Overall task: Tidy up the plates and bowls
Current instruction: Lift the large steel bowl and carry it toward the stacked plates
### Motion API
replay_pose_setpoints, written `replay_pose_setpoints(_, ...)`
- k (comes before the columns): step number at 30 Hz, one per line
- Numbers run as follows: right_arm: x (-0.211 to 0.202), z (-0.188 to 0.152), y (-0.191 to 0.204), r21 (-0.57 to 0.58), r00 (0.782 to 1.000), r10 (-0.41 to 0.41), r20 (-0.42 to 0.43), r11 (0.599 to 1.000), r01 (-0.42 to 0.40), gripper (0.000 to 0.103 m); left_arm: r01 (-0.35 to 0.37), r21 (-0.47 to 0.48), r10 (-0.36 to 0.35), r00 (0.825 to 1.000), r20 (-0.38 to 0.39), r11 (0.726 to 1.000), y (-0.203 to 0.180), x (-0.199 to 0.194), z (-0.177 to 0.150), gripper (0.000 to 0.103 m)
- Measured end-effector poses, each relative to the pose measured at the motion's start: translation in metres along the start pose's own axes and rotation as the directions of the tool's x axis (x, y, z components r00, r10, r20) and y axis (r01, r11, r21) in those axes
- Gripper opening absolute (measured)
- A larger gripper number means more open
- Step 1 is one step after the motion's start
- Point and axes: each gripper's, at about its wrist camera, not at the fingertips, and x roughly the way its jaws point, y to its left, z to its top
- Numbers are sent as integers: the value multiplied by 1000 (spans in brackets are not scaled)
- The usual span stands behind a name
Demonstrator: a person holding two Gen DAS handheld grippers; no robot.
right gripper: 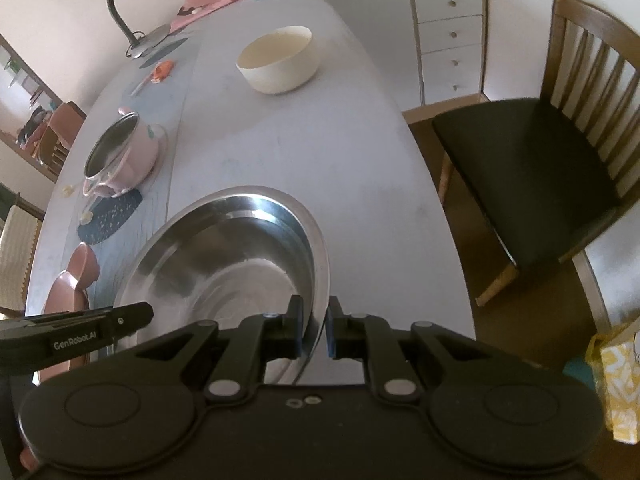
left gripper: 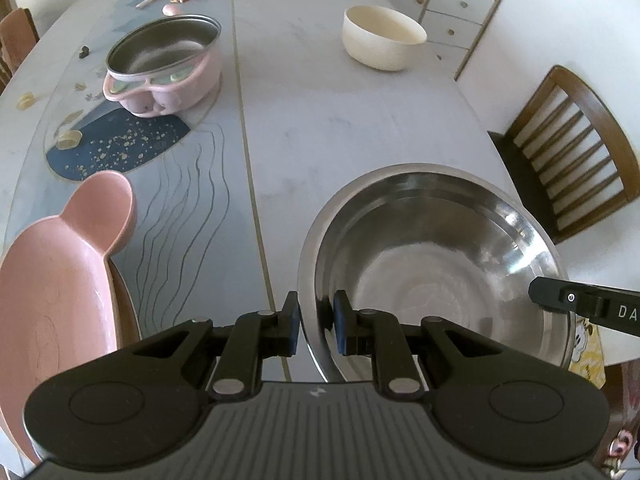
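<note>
A large steel bowl [left gripper: 436, 264] sits near the table's front edge; it also shows in the right wrist view [right gripper: 224, 256]. My left gripper [left gripper: 316, 322] is shut on the bowl's left rim, one pad inside and one outside. My right gripper [right gripper: 314, 332] is shut on its right rim the same way. A pink mouse-shaped plate [left gripper: 56, 272] lies at the left. A pink bowl with a steel insert [left gripper: 164, 64] stands farther back on the left. A cream bowl [left gripper: 382, 38] stands at the far right, and it shows in the right wrist view [right gripper: 278, 60].
A wooden chair [right gripper: 540, 160] stands right of the table. A dark blue placemat [left gripper: 116, 146] lies in front of the pink bowl. A desk lamp [right gripper: 120, 8] and small items sit at the far end. White drawers [right gripper: 448, 28] stand behind.
</note>
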Motion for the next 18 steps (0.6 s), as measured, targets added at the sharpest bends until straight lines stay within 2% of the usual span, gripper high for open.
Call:
replay_pose_setpoints(7, 0, -16, -4, 13, 1000, -7, 15, 1000, 6, 12, -8, 69, 6, 999, 36, 998, -4, -1, -7, 16)
replay_pose_setpoints(18, 7, -23, -8, 28, 1000, -11, -1, 1000, 11, 13, 8, 84, -9, 1000, 10, 996, -4, 5, -10, 16)
